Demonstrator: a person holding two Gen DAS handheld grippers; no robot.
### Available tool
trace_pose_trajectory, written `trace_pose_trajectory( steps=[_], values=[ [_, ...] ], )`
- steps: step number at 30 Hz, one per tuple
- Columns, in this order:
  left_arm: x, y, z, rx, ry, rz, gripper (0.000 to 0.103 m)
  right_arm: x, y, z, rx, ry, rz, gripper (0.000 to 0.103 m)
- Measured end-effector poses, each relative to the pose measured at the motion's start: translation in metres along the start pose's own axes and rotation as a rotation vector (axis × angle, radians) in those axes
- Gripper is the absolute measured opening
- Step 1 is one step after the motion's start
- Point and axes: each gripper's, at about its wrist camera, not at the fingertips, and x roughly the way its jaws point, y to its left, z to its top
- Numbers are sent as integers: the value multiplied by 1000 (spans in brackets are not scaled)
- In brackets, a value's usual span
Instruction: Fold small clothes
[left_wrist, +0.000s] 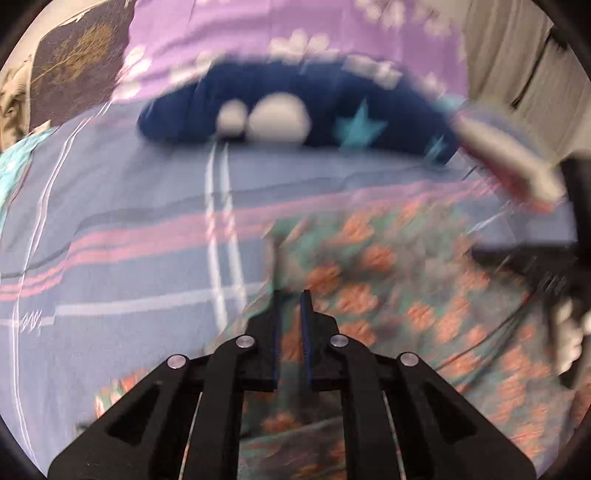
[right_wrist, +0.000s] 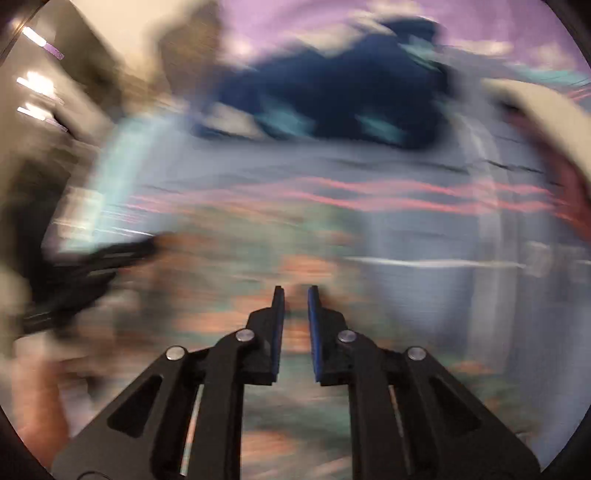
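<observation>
While the left wrist view smears with motion blur, the left gripper (left_wrist: 291, 295) shows its 2 fingers parted by a narrow gap, tips hovering over the floral garment (left_wrist: 388, 288), a teal cloth with orange blossoms; whether fabric sits between the pads is too blurred to tell. That garment spreads across the lower right of the plaid bedsheet (left_wrist: 129, 221), blue-grey with pink and white stripes. Beyond it, lying on the sheet, is a navy piece with teal stars (left_wrist: 314, 107) and white patches, backed by a purple flowered blanket (left_wrist: 221, 33). At the right edge, a dark blurred shape looks like the other tool, but I can't be sure.

Over to the right wrist view, blurrier still: the right gripper (right_wrist: 295, 291) has its 2 blue-lined fingers spread slightly apart, nothing visibly pinched, poised above the same floral garment (right_wrist: 266, 266). Navy cloth (right_wrist: 332, 99) sits far ahead, and a dark streak on the left appears to be the left gripper (right_wrist: 110, 258).
</observation>
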Motion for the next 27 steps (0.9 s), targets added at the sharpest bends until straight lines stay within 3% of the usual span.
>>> trace_pose_trajectory(
  steps=[1,3,5,7,10,12,17,24,26,27],
  values=[
    [-14,3,-6,-27,-41,-33,9,-13,-9,-4,58,-8,65,1],
    [-51,11,-20,-74,-123,-117,11,-44,-16,-15,51,-52,123,10],
    [-93,20,-42,-87,-191,-149,28,-89,-21,-40,-35,-113,123,26],
    [-126,32,-68,-96,-231,-116,37,-123,-27,-69,-106,-155,73,32],
    [-153,54,-108,-106,-233,-35,39,-144,-36,-107,-153,-142,-8,34],
    [-154,62,-124,-121,-199,-12,40,-146,-35,-125,-169,-113,-56,37],
    [-147,72,-145,-126,-143,54,40,-138,-32,-140,-158,-107,-52,50],
    [-136,77,-148,-128,-110,134,40,-112,-35,-130,-89,-90,-47,50],
    [-133,83,-147,-153,-104,156,40,-109,-39,-127,-65,-91,-43,29],
    [-133,87,-146,-174,-102,159,40,-109,-39,-126,-62,-91,-40,26]
  ],
)
